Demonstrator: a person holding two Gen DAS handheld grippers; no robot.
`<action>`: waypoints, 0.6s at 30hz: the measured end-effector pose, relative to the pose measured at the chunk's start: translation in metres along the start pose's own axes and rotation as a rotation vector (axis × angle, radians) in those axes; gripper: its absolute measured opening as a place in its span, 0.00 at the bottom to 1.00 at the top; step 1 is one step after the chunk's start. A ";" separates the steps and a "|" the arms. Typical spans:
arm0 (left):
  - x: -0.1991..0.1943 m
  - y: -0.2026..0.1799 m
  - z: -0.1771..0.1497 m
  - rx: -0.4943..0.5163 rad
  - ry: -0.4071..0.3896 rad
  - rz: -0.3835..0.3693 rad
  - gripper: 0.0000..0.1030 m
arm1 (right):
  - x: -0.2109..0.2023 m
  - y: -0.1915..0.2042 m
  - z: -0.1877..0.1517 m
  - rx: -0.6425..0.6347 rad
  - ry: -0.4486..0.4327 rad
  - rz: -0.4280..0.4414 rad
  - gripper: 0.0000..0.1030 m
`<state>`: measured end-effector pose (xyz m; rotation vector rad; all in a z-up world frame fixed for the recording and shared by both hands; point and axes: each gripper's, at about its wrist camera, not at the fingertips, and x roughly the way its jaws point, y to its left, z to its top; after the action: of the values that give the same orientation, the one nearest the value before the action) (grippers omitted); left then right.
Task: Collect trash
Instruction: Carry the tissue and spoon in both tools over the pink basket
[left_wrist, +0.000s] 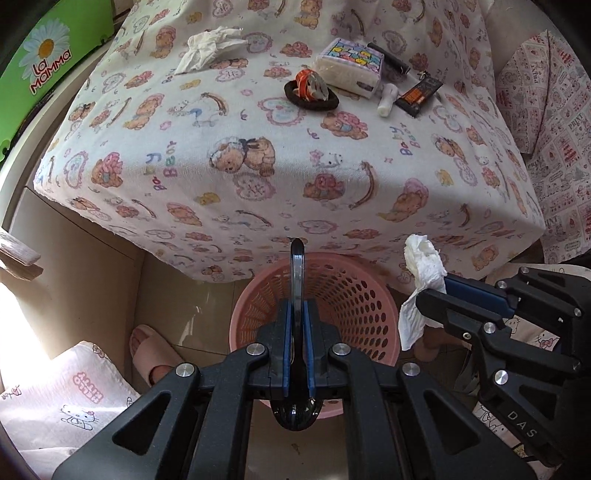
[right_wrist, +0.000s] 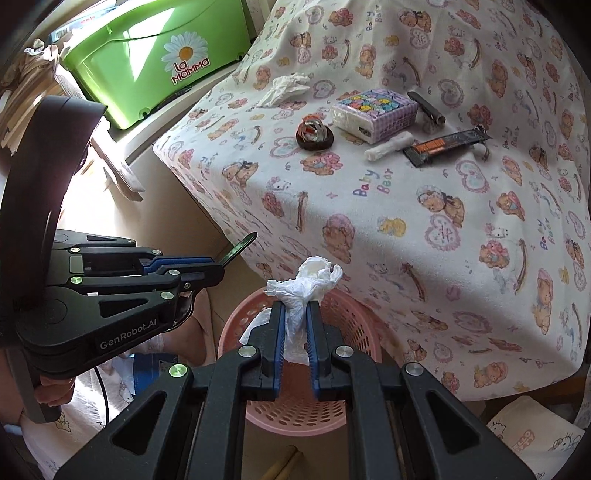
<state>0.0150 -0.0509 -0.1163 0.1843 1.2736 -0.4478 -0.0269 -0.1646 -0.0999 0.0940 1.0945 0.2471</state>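
Tissue wad (right_wrist: 314, 284) pinched in right gripper (right_wrist: 295, 317), above pink basket (right_wrist: 354, 325) rim. Left gripper (left_wrist: 296, 314) clamps black spoon (left_wrist: 296, 266) over basket. Centre wad over opening, then part jaws; loose tail may snag on pads.

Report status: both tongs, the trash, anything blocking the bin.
Left tongs shut on black spoon. Right tongs shut on crumpled tissue, both over pink basket. Second tissue on bed. Nothing blocking basket.
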 end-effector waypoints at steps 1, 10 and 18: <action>0.005 0.001 0.000 -0.005 0.014 0.004 0.06 | 0.006 -0.001 -0.001 0.006 0.018 -0.002 0.12; 0.059 0.010 -0.006 -0.077 0.171 -0.008 0.06 | 0.058 -0.008 -0.015 0.043 0.141 -0.056 0.12; 0.110 0.017 -0.011 -0.136 0.273 -0.006 0.06 | 0.104 -0.014 -0.029 0.055 0.219 -0.123 0.12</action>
<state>0.0367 -0.0558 -0.2261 0.1297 1.5671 -0.3477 -0.0059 -0.1542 -0.2060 0.0489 1.3201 0.1183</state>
